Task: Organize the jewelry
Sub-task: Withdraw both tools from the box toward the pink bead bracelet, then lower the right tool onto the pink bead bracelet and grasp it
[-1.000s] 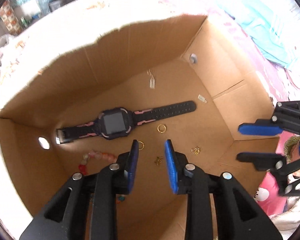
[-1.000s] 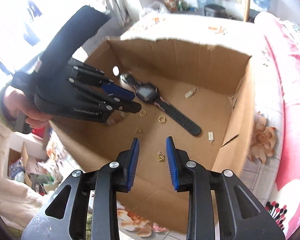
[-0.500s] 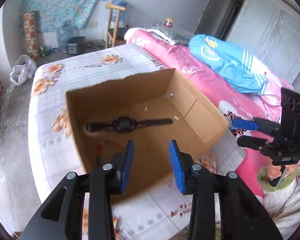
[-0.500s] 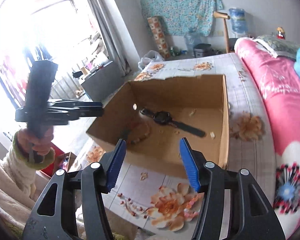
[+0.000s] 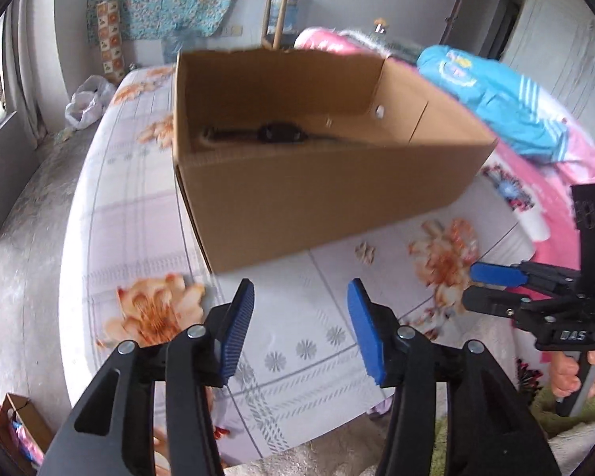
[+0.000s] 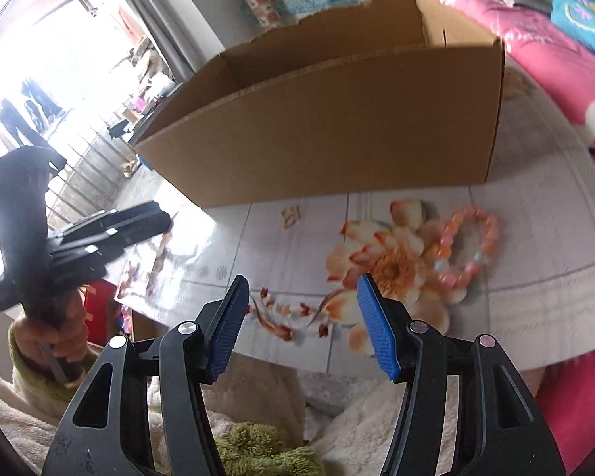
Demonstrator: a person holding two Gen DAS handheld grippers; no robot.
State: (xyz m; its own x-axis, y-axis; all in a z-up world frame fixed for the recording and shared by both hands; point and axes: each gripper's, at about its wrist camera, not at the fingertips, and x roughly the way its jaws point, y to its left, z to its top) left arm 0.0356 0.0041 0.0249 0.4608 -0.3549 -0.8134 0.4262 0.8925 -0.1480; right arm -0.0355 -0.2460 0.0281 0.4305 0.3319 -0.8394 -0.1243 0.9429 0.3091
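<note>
Nearest the right wrist camera, the right tool [image 6: 301, 315] hangs above the flowered tabletop [image 6: 535, 301] with its jaws apart and nothing between them. The left tool [image 5: 299, 319] is likewise empty, its jaws opening over bare cloth. A pink and orange bead bracelet [image 6: 468, 246] lies flat on the tabletop just beyond the right tool, ahead and to its right, beside a printed flower; as a ring it offers no long axis, only a rim to pinch. The right hand looks clearly nearer to it, since the left wrist view does not show it. Beyond the bracelet stands the open box [image 5: 321, 198], and inside it a dark watch [image 5: 277, 133] lies along the far wall.
</note>
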